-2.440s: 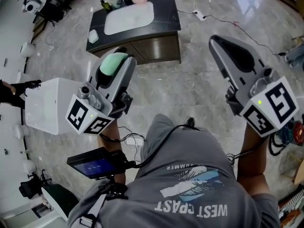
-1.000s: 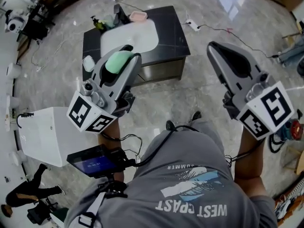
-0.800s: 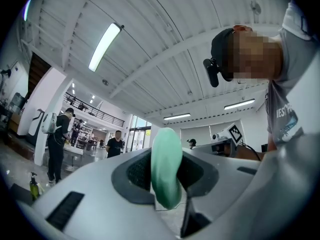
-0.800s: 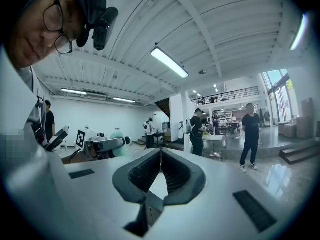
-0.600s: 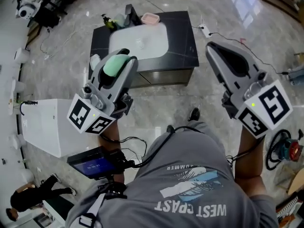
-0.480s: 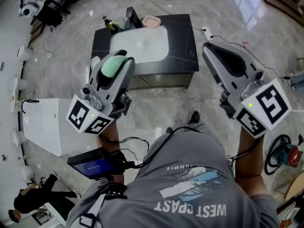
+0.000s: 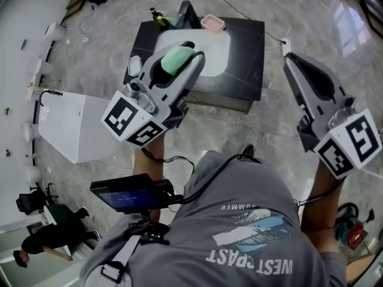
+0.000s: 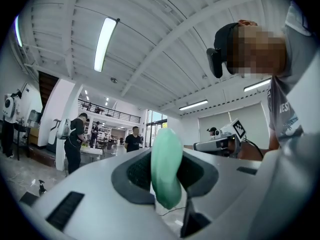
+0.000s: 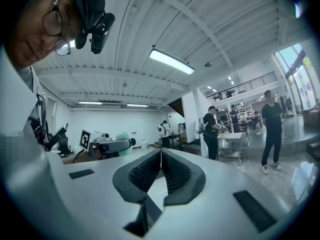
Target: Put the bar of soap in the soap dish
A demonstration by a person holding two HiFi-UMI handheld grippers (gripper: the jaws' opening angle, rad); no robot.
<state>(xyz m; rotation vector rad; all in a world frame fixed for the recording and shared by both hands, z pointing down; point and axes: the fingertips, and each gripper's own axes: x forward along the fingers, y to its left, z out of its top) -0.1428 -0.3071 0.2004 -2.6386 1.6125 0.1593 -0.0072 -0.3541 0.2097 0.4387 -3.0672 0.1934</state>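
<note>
Green soap point(image 7: 178, 58) sits clamped edge-on between the left gripper point(image 7: 183, 50) jaws and is held in the air. In the left gripper view the soap point(image 8: 166, 166) stands upright between the dark pads, which press on both its sides. From the head view it overlaps the counter's point(image 7: 248, 46) near-left part, over the white sink point(image 7: 220, 55); its height above the sink can't be told.

The pink dish point(image 7: 212, 23) is at the counter's far edge, just right of the faucet point(image 7: 189, 14) and well apart from the soap.

The left forearm point(image 7: 146, 160) comes up from the body. The gripper slants forward and up toward the counter, with its marker cube point(image 7: 133, 119) nearest the body.

The right gripper point(image 7: 291, 61) is off the counter's right side, over the floor, with its jaws pressed together point(image 9: 161, 156). The right forearm point(image 7: 320, 202) is raised too, and that gripper slants the same way. Both gripper cameras look up at the ceiling.

A white box point(image 7: 66, 124) stands on the floor left of the counter.
</note>
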